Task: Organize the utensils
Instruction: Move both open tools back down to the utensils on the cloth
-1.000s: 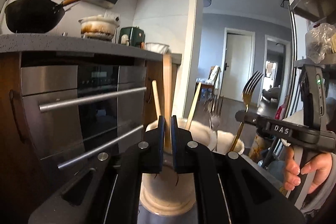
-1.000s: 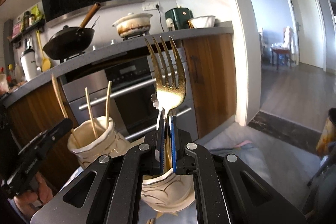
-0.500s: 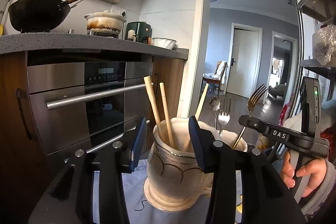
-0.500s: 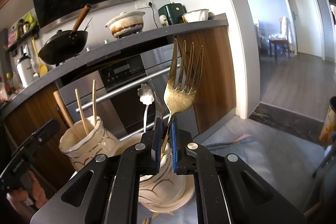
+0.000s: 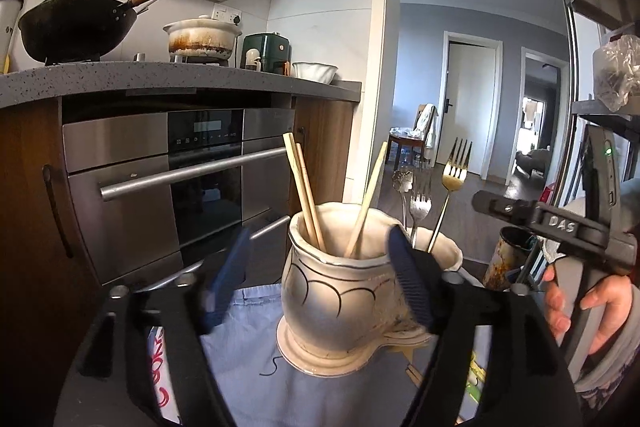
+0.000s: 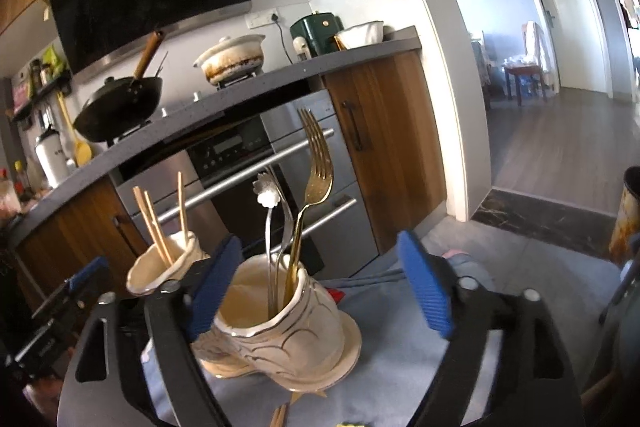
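Two cream ceramic jars stand on a blue cloth. The near jar in the left wrist view [image 5: 340, 291] holds three wooden chopsticks [image 5: 306, 195]. The other jar [image 6: 280, 323] holds a gold fork [image 6: 316, 167], a silver fork and a flower-handled spoon [image 6: 266, 195]. My left gripper [image 5: 316, 279] is open, its fingers on either side of the chopstick jar. My right gripper [image 6: 316, 287] is open and empty around the fork jar. The right gripper also shows in the left wrist view [image 5: 496, 207].
A built-in oven [image 5: 172, 187] and wooden cabinets stand behind the jars under a grey counter with a black wok [image 5: 76, 23] and a white pot [image 5: 200, 39]. A rusty tin [image 5: 508, 259] sits at the right. More chopsticks [image 6: 280, 415] lie on the cloth.
My left gripper let go of a chopstick into the near jar and opened wide. My right gripper lowered the gold fork into the other jar, released it and opened.
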`<state>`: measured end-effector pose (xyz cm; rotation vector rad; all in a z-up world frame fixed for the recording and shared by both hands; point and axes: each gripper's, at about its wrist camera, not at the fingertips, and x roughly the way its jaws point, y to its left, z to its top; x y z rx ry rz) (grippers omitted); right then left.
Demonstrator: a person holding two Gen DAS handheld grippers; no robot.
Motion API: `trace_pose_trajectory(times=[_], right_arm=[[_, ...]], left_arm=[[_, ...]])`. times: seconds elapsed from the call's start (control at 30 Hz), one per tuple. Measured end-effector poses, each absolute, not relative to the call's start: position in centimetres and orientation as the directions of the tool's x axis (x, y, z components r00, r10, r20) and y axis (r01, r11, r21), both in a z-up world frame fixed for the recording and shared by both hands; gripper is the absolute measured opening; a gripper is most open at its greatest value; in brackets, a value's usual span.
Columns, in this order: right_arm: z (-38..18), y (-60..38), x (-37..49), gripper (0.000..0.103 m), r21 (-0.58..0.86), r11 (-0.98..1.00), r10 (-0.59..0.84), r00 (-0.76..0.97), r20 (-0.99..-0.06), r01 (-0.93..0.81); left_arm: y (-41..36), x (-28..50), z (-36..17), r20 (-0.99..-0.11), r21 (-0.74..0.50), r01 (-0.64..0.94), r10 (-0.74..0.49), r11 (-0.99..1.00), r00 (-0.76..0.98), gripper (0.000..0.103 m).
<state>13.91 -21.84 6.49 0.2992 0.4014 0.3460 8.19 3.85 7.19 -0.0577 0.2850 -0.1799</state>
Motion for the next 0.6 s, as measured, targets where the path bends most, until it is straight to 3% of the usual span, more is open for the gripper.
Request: trace_pose_trajectory(times=[0.07,0.37,0.6], right_arm=[[6.5,-22.1,13.3,0.095,0.35,0.897,0.386,0.865,-0.321,-0.271],[6.3,-22.8,10.5,0.098,0.304,0.92,0.348,0.872,-0.345,-0.248],[5.8,-23.4,8.9,0.098,0.272,0.935,0.32,0.872,-0.369,-0.228]], left_arm=[[3.6,7.6,7.3,-0.268,-0.075,0.156,-0.171,0.985,0.948,0.097],[2.5,5.6,7.1,-0.29,-0.04,0.138,-0.143,0.99,0.946,0.098],[1.4,4.8,5.4,-0.373,0.001,0.152,-0.141,0.988,0.917,0.098]])
